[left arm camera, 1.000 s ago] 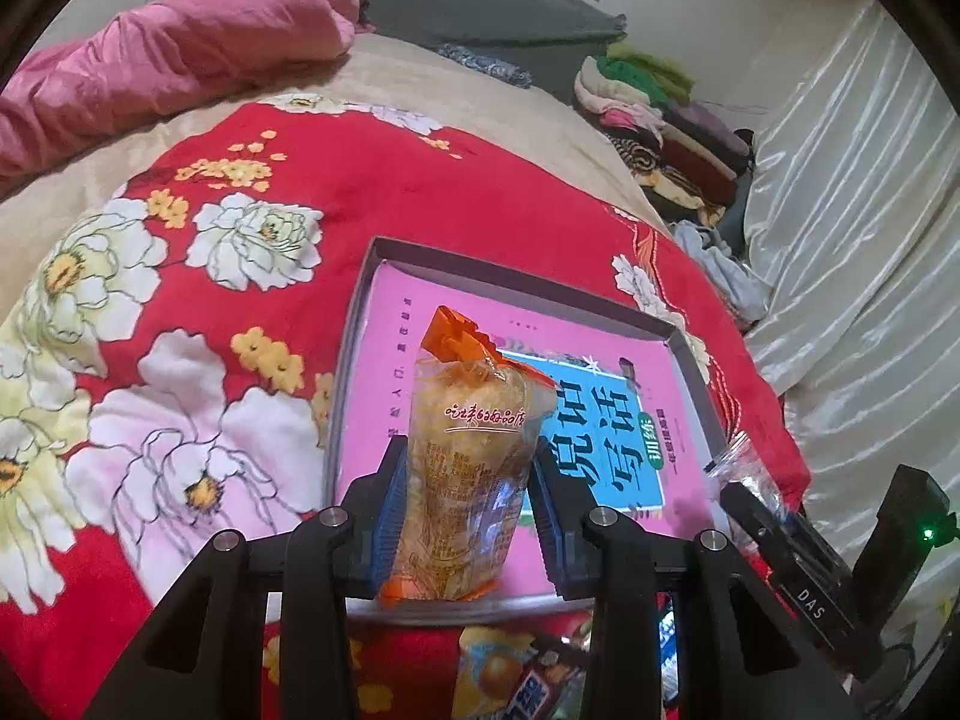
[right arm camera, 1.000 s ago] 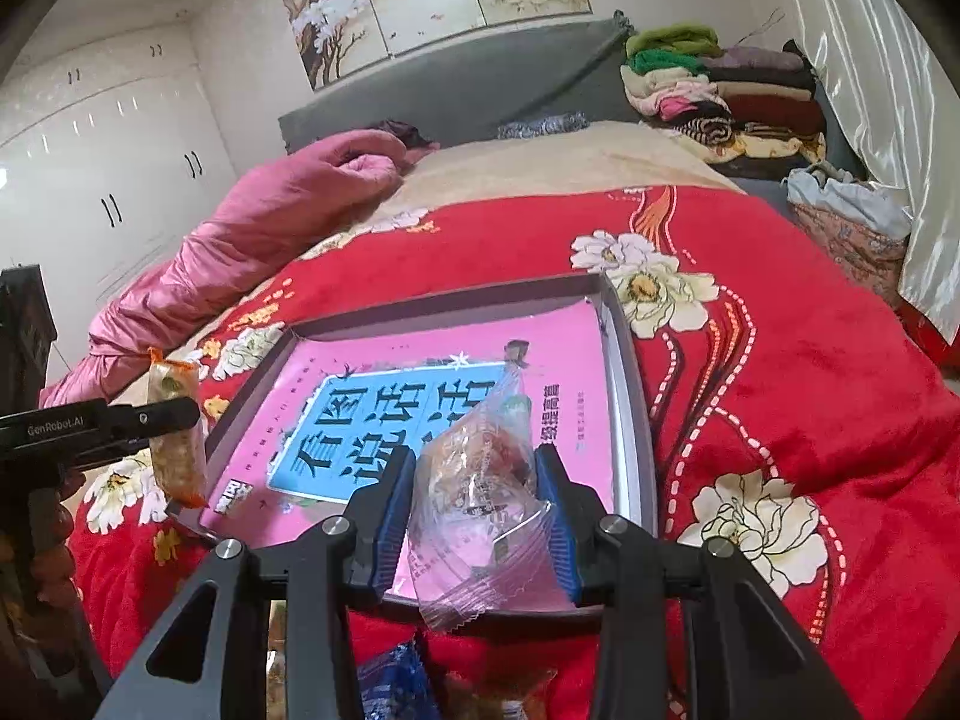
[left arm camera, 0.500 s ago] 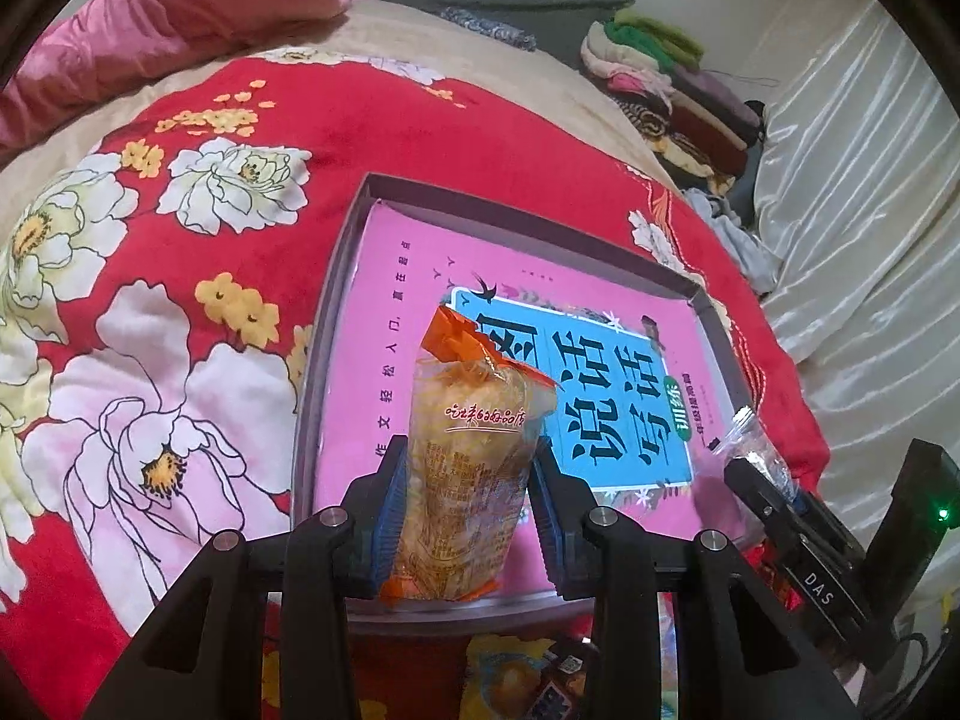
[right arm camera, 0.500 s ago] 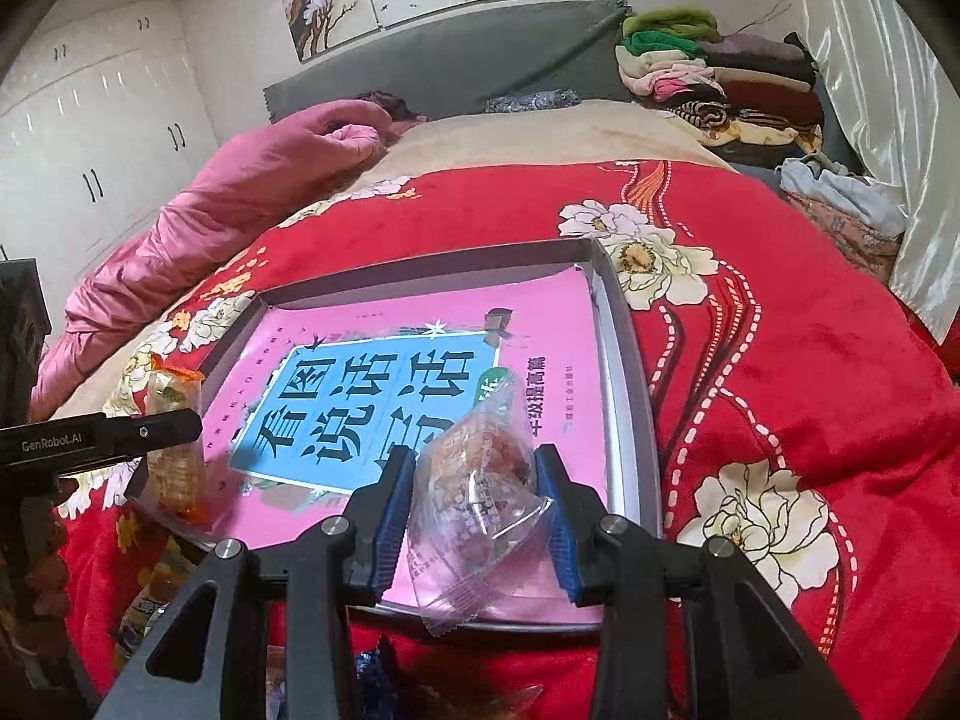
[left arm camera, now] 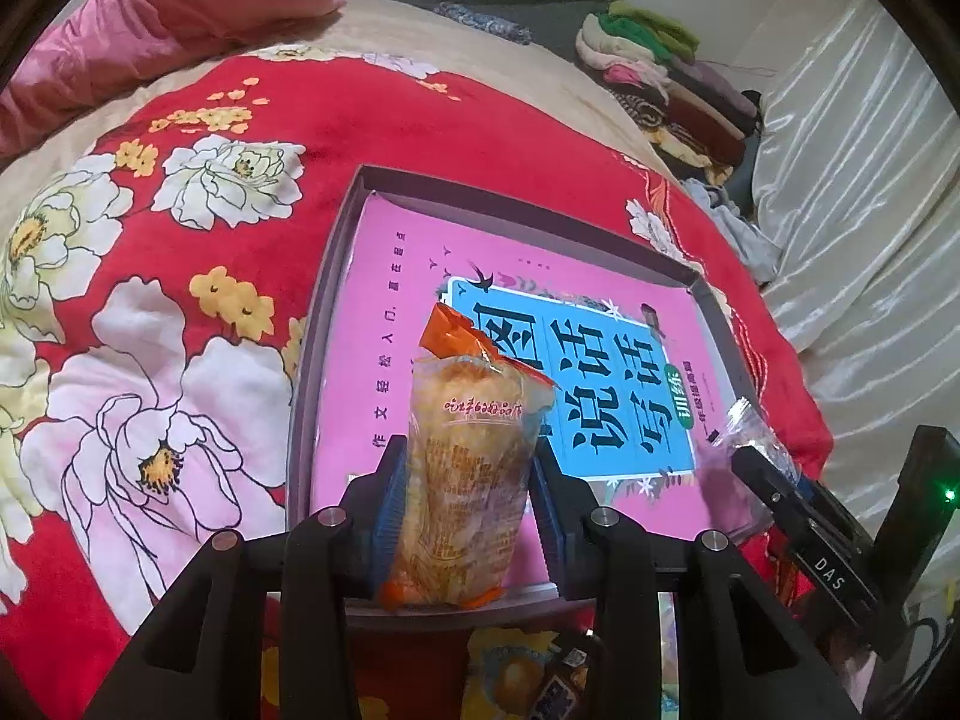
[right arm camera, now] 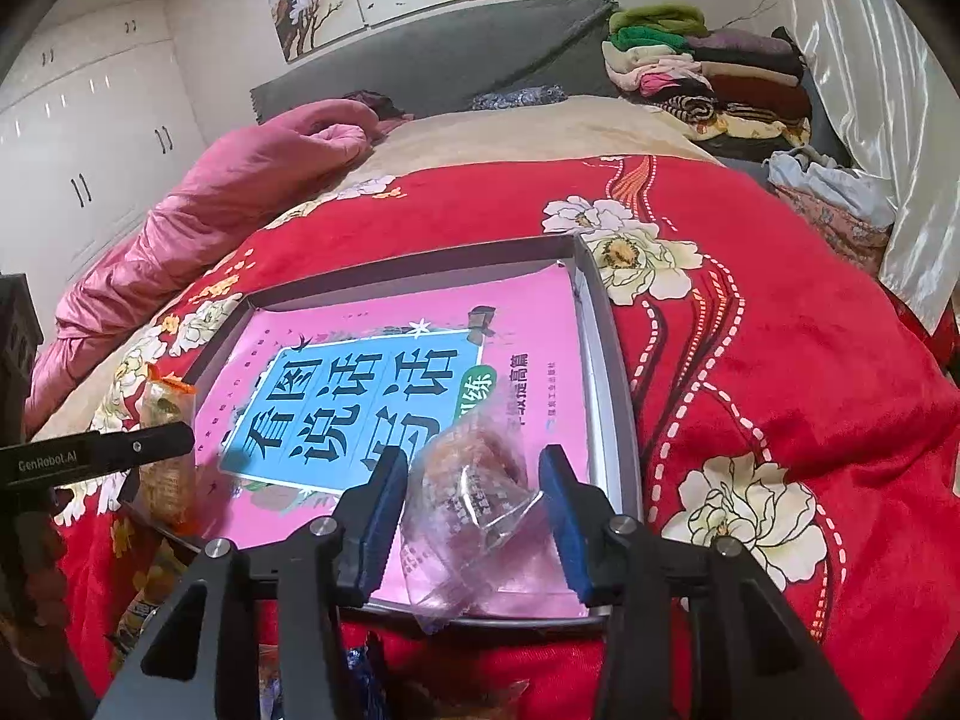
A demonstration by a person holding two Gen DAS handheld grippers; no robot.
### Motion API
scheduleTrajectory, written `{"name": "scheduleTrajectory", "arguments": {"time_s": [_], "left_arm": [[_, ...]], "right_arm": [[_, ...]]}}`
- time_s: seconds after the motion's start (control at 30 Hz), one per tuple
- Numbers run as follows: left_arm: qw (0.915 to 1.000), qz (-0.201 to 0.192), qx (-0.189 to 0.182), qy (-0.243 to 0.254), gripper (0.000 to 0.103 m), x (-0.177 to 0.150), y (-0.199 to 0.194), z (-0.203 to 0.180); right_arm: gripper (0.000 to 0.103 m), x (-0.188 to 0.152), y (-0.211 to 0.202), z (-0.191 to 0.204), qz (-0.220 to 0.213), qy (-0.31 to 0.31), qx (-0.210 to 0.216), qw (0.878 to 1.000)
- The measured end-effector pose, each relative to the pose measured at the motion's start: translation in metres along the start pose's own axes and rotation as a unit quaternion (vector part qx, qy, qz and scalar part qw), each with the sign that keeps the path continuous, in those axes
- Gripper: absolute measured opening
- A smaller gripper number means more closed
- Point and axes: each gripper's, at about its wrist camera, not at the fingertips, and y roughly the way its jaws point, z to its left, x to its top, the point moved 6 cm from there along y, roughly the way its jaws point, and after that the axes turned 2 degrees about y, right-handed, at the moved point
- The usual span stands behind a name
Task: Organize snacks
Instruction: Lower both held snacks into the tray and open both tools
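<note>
A grey tray (left arm camera: 312,372) lies on the bed with a pink and blue book (left arm camera: 384,324) inside it. My left gripper (left arm camera: 468,498) is shut on an upright orange snack bag (left arm camera: 465,420) over the tray's near left corner. In the right wrist view the tray's rim (right arm camera: 606,396) runs down the right side. My right gripper (right arm camera: 471,462) has its jaws opening. A clear packet of brown snack (right arm camera: 468,498) lies tilted between them on the tray's near edge, and small gaps show beside both pads. The left gripper's finger (right arm camera: 150,450) and the orange bag (right arm camera: 165,480) show at the left.
A red floral blanket (right arm camera: 750,330) covers the bed, with a pink quilt (right arm camera: 240,180) at the far left. Folded clothes (right arm camera: 708,66) are stacked by the headboard and a pale curtain (left arm camera: 870,210) hangs at the right. More snack packets (left arm camera: 522,678) lie below the tray's near edge.
The right gripper's jaws have spread and the clear packet has slumped onto the tray. The left gripper came down closer over the tray with the orange bag, then held still.
</note>
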Motion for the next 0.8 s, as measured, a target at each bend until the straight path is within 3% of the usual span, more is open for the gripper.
{"name": "scheduleTrajectory", "arguments": {"time_s": [0.33,0.8], "left_arm": [[1.0000,0.000,0.002,-0.002,0.049,-0.003,-0.002,0.003],[0.9999,-0.009,-0.010,0.009,0.075,-0.005,-0.022,-0.004]], "right_arm": [[0.052,0.002,-0.003,-0.004,-0.004,0.006,-0.006,1.000],[0.059,0.008,-0.015,-0.002,-0.026,0.012,0.014,0.999]]}}
